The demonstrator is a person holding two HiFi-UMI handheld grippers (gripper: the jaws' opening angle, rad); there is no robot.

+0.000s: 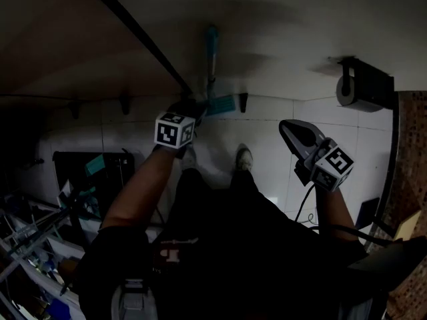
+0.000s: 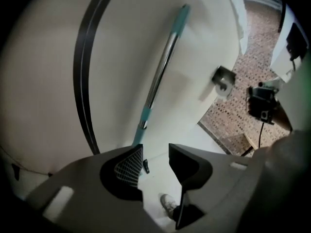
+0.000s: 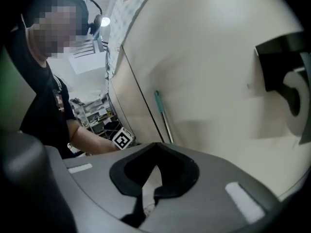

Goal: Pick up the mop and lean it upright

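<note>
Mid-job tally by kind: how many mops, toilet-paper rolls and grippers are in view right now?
mop: 1
toilet-paper roll: 1
grippers: 2 (left gripper, right gripper)
Total: 4

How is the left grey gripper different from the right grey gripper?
The left grey gripper has its jaws apart with a clear gap; the right grey gripper has its jaws touching at the tips. The left one points at the teal-and-silver mop handle leaning on the wall; the right one is nearer the white paper roll. Both are grey and empty.
</note>
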